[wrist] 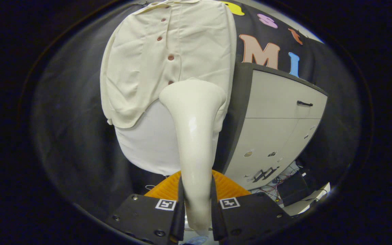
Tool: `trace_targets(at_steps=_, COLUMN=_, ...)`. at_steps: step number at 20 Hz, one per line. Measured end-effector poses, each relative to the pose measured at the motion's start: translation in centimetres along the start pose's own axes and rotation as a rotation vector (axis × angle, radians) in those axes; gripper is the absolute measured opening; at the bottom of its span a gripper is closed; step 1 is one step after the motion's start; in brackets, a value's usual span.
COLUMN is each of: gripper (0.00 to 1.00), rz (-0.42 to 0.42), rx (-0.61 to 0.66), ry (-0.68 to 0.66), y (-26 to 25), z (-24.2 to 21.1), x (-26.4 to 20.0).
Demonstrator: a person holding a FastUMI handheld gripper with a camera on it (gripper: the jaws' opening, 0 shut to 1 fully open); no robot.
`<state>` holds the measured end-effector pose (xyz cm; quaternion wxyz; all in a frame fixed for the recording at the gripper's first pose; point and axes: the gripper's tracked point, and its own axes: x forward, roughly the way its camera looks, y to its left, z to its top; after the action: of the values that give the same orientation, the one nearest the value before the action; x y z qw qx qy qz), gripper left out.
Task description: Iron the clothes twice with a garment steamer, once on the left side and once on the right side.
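Note:
A cream shirt [155, 51] with reddish buttons hangs in front of the dark booth wall, over a white under-layer [148, 146]. My gripper [197, 211] is shut on the handle of a cream garment steamer [194, 136], which runs straight ahead from between the fingers. Its wide head [192, 93] rests against the lower middle of the shirt, just right of the button line. The left shirt panel is creased and hangs loose at its hem. The steamer head hides the shirt fabric behind it.
A grey cabinet [277, 119] with drawers and dark handles stands close to the right of the shirt. An orange ribbed object [230, 187] lies low, just beyond the fingers. Cables and dark boxes [291, 183] sit on the floor by the cabinet's base.

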<state>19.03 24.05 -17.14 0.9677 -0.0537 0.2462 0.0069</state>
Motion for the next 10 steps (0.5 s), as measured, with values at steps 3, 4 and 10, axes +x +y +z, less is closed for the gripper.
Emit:
trace_targets(at_steps=3, gripper=0.33, rz=0.033, rx=-0.008, ry=-0.027, y=0.1, z=2.3, x=-3.3)
trace_targets(at_steps=4, gripper=0.32, rz=0.04, rx=-0.019, ry=-0.038, y=0.2, z=3.2, x=-4.4)
trace_targets(at_steps=10, gripper=0.32, rz=0.087, rx=-0.045, ry=-0.174, y=0.5, z=11.2, x=-10.3)
